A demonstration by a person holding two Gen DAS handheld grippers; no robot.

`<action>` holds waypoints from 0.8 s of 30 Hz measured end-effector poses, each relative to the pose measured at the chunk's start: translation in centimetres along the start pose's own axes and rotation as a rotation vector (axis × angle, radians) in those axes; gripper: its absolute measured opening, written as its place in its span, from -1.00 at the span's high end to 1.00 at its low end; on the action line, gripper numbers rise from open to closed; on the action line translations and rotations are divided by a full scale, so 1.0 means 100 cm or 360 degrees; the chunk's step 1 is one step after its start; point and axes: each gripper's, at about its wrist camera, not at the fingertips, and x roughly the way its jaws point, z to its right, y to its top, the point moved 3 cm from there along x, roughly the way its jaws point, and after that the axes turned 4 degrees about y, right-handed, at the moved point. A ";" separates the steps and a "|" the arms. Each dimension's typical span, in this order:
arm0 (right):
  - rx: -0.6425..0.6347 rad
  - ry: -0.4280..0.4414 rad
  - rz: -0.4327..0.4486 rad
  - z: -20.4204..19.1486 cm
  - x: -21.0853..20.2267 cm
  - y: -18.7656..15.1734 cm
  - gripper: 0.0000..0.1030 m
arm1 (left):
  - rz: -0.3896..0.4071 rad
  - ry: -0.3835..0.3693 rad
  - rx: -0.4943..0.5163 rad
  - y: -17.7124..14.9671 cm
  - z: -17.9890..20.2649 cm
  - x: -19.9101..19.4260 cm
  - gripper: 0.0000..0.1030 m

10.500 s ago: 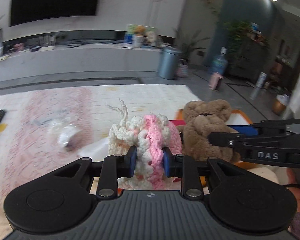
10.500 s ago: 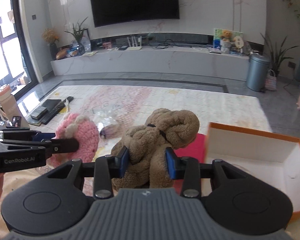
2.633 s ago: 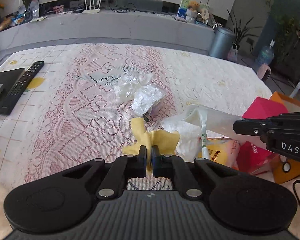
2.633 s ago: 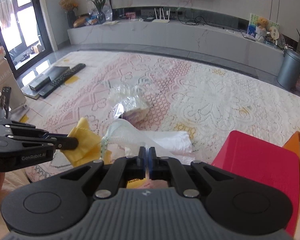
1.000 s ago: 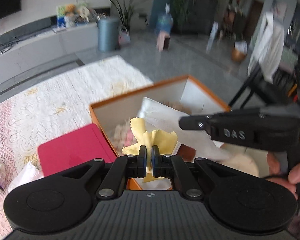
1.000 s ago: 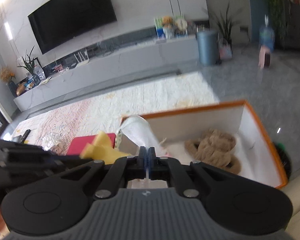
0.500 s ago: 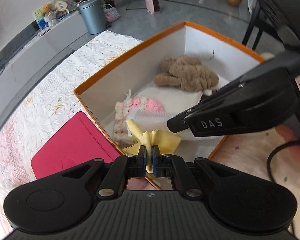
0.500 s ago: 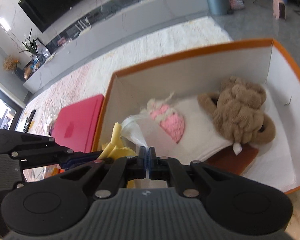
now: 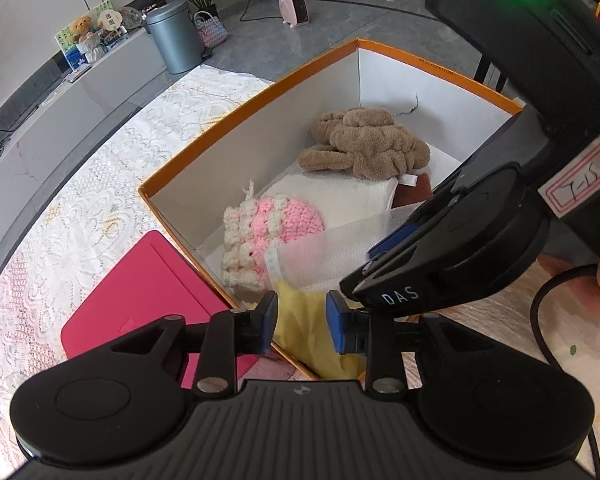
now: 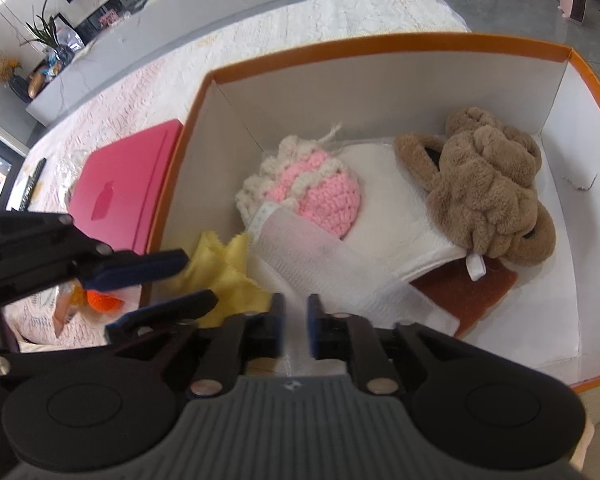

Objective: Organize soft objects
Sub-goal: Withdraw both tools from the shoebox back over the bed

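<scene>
An orange-rimmed white box (image 9: 244,110) (image 10: 380,46) holds a brown plush toy (image 9: 364,142) (image 10: 488,184), a pink and cream crochet piece (image 9: 268,232) (image 10: 312,184), a white towel (image 10: 396,220) and a brown cloth (image 10: 480,292). A yellow cloth (image 9: 304,328) (image 10: 224,276) and a white mesh bag (image 9: 332,252) (image 10: 324,264) lie at the box's near-left corner. My left gripper (image 9: 302,322) is open over the yellow cloth. My right gripper (image 10: 294,330) is open just above the mesh bag's near end.
A red flat lid (image 9: 140,300) (image 10: 120,192) lies left of the box on the lace tablecloth (image 9: 72,208). An orange item (image 10: 104,300) sits by the box's left wall. Remotes (image 10: 32,184) lie far left.
Both grippers have opened. The yellow cloth and the mesh bag have dropped from the jaws into the box's near-left corner. Both grippers moved closer over the box.
</scene>
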 end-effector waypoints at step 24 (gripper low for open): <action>0.0030 -0.0269 0.0472 -0.014 -0.078 -0.028 -0.38 | 0.0523 -0.0003 -0.0394 -0.030 -0.029 -0.072 -0.36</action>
